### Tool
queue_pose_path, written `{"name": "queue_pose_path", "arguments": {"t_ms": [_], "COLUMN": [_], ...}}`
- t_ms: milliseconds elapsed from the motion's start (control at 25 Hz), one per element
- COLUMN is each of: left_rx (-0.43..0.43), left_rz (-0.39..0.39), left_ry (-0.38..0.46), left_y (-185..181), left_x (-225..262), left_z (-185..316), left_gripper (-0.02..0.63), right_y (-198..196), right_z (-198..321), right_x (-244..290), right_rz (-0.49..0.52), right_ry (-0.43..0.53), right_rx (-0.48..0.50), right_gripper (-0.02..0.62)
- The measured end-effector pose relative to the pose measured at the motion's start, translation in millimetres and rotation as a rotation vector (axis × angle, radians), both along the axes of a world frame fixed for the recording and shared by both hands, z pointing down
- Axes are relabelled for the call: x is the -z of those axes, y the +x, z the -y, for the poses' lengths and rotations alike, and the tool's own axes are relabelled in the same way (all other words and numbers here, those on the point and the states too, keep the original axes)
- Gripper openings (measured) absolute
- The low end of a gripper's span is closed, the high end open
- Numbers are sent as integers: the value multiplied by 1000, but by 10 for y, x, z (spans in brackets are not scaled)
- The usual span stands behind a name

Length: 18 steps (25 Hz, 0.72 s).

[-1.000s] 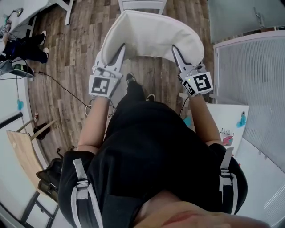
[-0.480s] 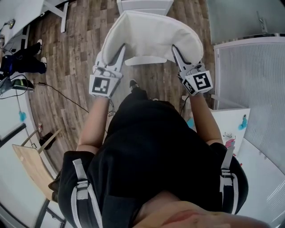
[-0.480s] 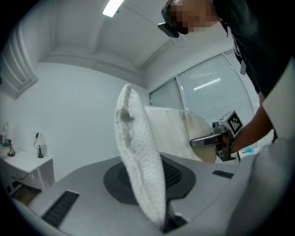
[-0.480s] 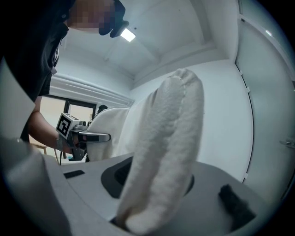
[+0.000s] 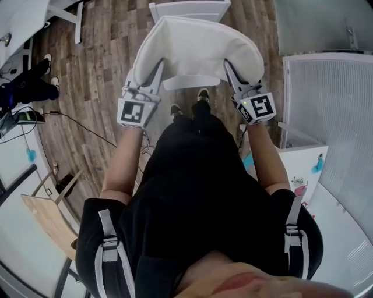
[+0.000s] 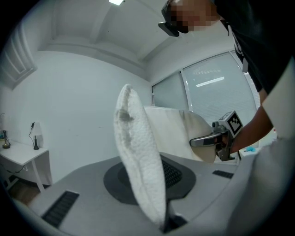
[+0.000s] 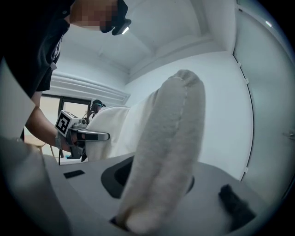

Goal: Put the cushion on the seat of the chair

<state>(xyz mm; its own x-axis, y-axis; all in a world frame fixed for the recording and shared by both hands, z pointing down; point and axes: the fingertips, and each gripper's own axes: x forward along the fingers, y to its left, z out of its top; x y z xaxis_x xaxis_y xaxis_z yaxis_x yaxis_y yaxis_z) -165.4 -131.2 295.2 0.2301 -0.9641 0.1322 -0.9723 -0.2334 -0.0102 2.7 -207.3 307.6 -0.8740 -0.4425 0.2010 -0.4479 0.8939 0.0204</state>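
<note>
"Well, what is the left gripper (image 5: 157,65) doing?"
"It is clenched on one edge of the white cushion (image 5: 198,45), with the fabric pinched between its jaws."
"And the right gripper (image 5: 228,64)?"
"Likewise, it is grasping the opposite edge, jaws pressed into the padding."
"Where is the cushion, then?"
"It is held up between the two, bowed in an arch, in front of the person. In the head view it covers most of the white chair (image 5: 189,9), and a strip of seat shows under its near edge."
"Is it touching the seat?"
"That cannot be told."
"Anything round about?"
"A wooden floor (image 5: 99,52) lies beneath, and the person's shoes (image 5: 202,94) are near the chair."
</note>
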Motion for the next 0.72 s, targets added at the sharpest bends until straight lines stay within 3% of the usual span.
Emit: {"name": "queue_pose_path", "arguments": {"t_ms": [360, 720], "left_rx": [40, 80], "left_rz": [-16, -94], "left_ry": [-118, -260], "left_y": [-48, -127], "left_x": [-990, -2328], "left_z": [709, 973], "left_gripper": [61, 63], "right_y": [-38, -111], "right_z": [711, 985], "right_x": [-1045, -2311], "right_rz": [-45, -125], "right_ry": [-114, -243], "right_rx": [42, 60], "right_gripper": [71, 71]}}
